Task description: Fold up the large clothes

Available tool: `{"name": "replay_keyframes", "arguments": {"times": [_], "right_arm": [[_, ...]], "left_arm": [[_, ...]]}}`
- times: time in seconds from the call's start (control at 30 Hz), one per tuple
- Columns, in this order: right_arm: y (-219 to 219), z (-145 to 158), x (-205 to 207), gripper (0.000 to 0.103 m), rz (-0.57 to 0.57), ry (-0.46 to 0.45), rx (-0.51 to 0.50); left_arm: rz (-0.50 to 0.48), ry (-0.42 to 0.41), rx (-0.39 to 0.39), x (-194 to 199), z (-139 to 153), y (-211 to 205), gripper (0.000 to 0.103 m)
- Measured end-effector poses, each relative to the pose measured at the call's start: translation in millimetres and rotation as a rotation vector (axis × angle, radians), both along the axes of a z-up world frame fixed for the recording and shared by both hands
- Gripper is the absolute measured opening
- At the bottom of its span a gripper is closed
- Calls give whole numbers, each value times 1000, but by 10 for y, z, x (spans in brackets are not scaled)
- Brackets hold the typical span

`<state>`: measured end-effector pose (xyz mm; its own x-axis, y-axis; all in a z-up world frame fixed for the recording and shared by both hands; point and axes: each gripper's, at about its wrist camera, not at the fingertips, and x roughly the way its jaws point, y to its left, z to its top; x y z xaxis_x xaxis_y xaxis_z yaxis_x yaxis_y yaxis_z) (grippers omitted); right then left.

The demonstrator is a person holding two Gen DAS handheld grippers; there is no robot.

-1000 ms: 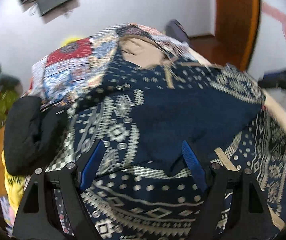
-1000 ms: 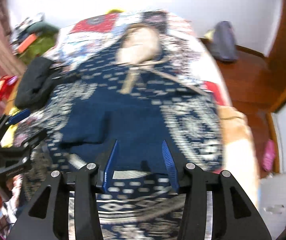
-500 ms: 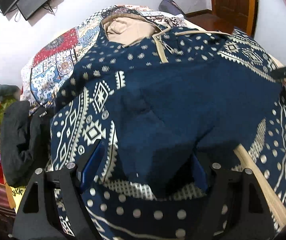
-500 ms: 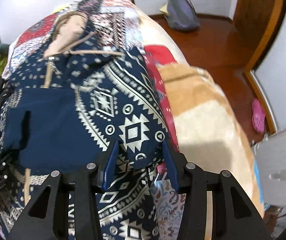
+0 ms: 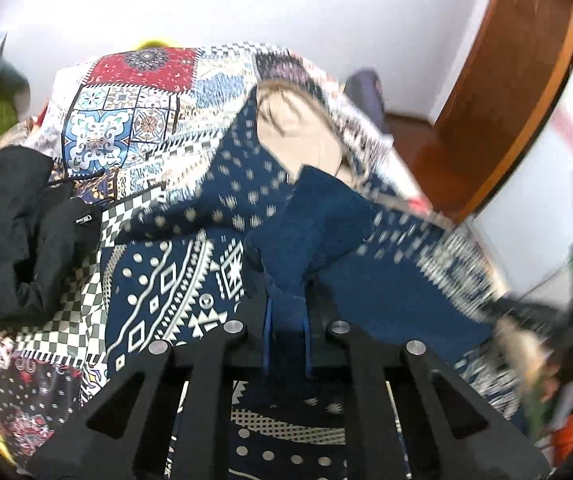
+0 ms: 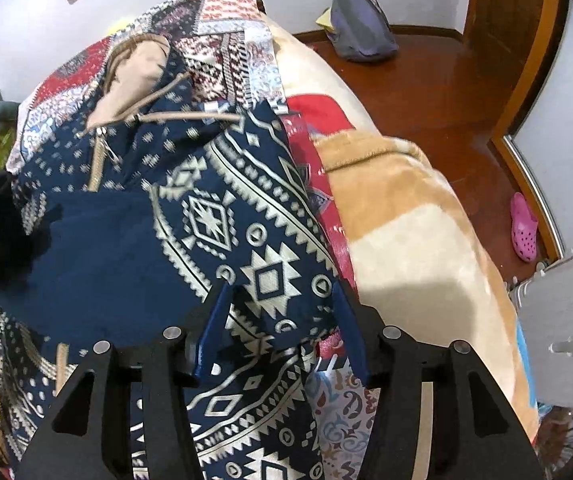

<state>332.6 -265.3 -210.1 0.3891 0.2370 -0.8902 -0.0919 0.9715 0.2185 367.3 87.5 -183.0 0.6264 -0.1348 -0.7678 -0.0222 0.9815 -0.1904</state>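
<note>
While left hand-held gripper (image 5: pixel 286 330) pinches navy hoodie (image 5: pixel 318 224), right hand-held gripper (image 6: pixel 280 330) gapes over it

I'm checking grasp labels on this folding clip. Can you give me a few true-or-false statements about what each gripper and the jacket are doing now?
1. The left gripper is shut on the jacket. True.
2. The right gripper is shut on the jacket. False: its fingers are spread, with cloth between them.
3. A pink shoe lies on the floor. True.
4. The black garment lies on top of the jacket. False: it lies beside it.
</note>
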Motion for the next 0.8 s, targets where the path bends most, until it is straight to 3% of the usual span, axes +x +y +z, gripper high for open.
{"name": "replay_keyframes", "arguments": {"times": [0.07,0.2,0.33,0.47,0.6,0.63,0.7,0.8], "right_arm": [[9,-15,1,49,0,15,45],[109,-95,1,49,14,16,26],[255,-148,-10,50,40,28,-3],[396,-126,-65,57,85,4,-67],[474,-124,-87,57,116,-7,-130],[482,-120,-88,57,121,-8,-138],[484,-105,-88,57,125,-6,-144],[478,-52,-68,57,125,-5,-134]], "left_arm": [[14,-41,-7,-44,157,105,10],[26,-79,20,-128,257,228,11],[56,-8,35,-131,43,403,12],[99,96,50,-172,-306,627,18],[123,191,58,-275,-590,773,30],[127,200,63,-312,-639,806,37],[139,199,96,-406,-699,853,51],[122,183,156,-517,-681,863,60]]}}
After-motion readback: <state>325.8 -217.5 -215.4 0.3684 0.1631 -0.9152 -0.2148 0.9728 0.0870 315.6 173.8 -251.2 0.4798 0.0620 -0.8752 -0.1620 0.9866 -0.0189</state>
